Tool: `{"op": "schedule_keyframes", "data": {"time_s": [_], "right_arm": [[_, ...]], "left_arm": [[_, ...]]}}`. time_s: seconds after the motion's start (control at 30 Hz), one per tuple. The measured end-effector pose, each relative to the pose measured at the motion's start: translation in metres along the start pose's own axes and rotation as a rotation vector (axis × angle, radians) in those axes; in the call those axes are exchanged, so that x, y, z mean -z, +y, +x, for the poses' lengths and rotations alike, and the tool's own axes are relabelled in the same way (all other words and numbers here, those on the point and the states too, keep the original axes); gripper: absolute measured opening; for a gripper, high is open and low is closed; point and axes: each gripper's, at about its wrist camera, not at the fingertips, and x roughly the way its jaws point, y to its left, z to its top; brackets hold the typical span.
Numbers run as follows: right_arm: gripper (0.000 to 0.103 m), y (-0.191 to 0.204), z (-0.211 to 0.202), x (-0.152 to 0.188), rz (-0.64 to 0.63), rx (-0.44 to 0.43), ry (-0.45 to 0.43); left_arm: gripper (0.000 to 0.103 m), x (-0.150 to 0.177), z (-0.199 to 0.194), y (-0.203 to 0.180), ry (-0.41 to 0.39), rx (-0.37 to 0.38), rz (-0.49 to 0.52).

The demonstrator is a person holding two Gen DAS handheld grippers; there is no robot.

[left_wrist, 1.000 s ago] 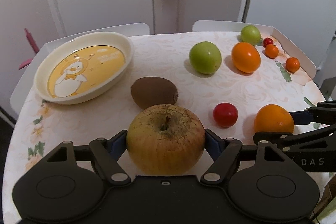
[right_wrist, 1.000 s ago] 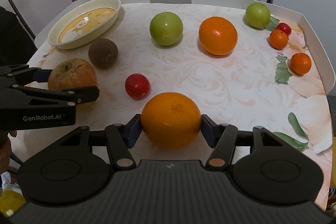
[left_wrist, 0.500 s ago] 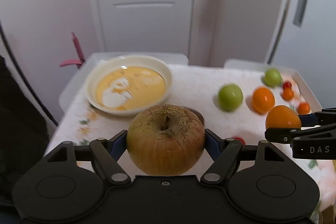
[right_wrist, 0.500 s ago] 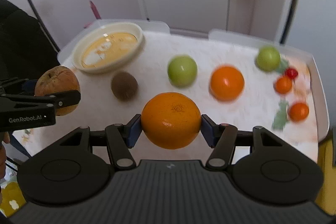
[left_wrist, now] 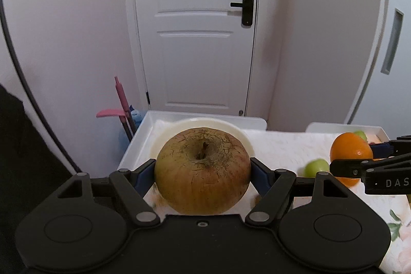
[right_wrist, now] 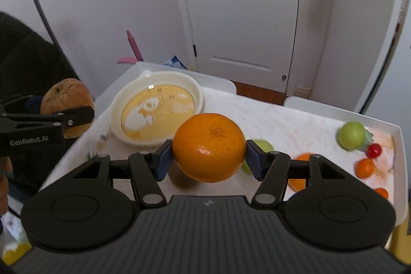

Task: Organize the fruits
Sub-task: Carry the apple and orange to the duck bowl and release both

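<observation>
The apple [left_wrist: 203,171] is pinched by the left gripper [left_wrist: 203,172], the orange [right_wrist: 209,147] by the right gripper [right_wrist: 209,158]; either could be dropped short of the bowl [right_wrist: 154,109], apparently at ten o'clock, though blurred.

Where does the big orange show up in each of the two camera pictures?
Left wrist view: the orange sits at the right edge, clamped in the right tool.
Right wrist view: the orange is at the centre, between the blue pads.
Shared landmark: the white dish.
</observation>
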Motion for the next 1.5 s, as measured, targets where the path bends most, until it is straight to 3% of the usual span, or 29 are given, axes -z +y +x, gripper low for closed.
{"op": "schedule_keyframes", "data": {"time_s": [0.4, 0.9, 1.23, 1.33, 1.5], "right_arm": [[0.075, 0.024, 0.070, -0.053, 0.034, 0.046, -0.006], [0.075, 0.020, 0.139, -0.066, 0.067, 0.095, 0.067], [0.075, 0.016, 0.152, -0.068, 0.081, 0.118, 0.086], [0.075, 0.018, 0.152, -0.070, 0.079, 0.121, 0.083], [0.075, 0.017, 0.150, -0.076, 0.063, 0.110, 0.076]], "left_arm": [[0.079, -0.037, 0.090, 0.040, 0.019, 0.048, 0.067], [0.079, -0.020, 0.191, 0.037, 0.112, 0.069, 0.214], [0.081, -0.021, 0.214, 0.031, 0.111, 0.079, 0.242], [0.103, -0.023, 0.208, 0.033, 0.081, 0.089, 0.227], [0.103, -0.022, 0.193, 0.035, 0.096, 0.070, 0.238]]}}
